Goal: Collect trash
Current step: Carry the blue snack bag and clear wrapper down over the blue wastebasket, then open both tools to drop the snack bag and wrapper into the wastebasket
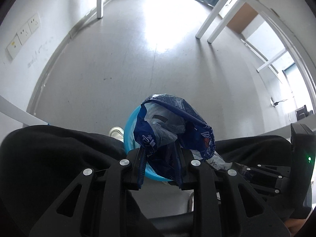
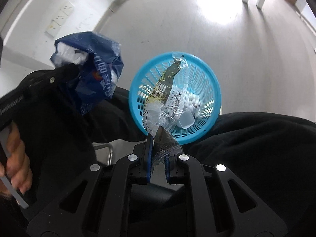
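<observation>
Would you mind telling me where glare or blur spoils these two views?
Left wrist view: window glare whitens the grey floor; the crumpled blue plastic bag in the left claw stays sharp. Right wrist view: glare on the floor top right; the person's hand is blurred, the round blue plastic basket is crisp.

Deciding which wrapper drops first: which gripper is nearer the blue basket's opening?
Right. The right gripper sits at the blue basket rim, its wrapper over the opening; the left gripper holds its blue bag off to the side.

baskets: 1 [image 2: 214, 90] | wrappers: 2 [image 1: 199, 130] [image 2: 164, 90] | grippers: 2 [image 1: 160, 158] [image 2: 158, 158]
</observation>
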`<state>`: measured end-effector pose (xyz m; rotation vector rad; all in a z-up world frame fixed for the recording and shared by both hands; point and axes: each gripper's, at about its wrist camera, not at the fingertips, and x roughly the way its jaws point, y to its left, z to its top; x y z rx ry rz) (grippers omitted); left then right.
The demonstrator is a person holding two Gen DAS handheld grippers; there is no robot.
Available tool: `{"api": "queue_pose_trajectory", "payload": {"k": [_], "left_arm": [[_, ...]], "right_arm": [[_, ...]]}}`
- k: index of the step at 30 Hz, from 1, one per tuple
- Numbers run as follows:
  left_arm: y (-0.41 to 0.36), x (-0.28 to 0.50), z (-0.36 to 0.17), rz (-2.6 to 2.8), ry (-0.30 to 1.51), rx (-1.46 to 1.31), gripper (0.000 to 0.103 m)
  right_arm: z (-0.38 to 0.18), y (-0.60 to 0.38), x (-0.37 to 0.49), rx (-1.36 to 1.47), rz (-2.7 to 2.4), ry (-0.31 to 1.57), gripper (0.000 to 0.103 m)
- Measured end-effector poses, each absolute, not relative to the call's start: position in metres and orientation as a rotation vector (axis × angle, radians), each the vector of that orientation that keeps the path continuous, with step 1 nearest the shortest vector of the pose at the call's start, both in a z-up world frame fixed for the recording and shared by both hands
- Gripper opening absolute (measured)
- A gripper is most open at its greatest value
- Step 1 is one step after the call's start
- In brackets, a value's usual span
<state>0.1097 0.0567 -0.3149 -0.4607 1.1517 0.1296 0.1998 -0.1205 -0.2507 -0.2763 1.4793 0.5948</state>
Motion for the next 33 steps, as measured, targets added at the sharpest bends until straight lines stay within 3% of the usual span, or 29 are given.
{"api": "queue_pose_trajectory", "payload": {"k": [19,21,22,23,25,33], "left_arm": [[0.071,0.170,-0.395,0.187,1.326,-0.622,0.023],[0.072,0.172,-0.399,0.181,1.327,-0.638,0.025],[0.072,0.173,-0.400,0.172,1.325,-0.649,0.031],[0.072,0.174,-0.402,0.158,1.325,-0.658,0.045],[0.070,0.174,-0.403,0.149,1.326,-0.655,0.057],[0.074,0.164,-0.386,0.171,1.318,-0.644,0.057]], "right_arm": [[-0.348,-0.085,0.255,-0.230,0.517,1.709,0.012],[-0.353,-0.087,0.258,-0.221,0.487,1.723,0.016],[-0.355,-0.089,0.259,-0.214,0.480,1.734,0.024],[-0.356,-0.089,0.261,-0.209,0.483,1.739,0.028],[-0.353,-0.088,0.261,-0.208,0.493,1.734,0.034],[-0.337,-0.089,0.254,-0.239,0.501,1.662,0.045]]}}
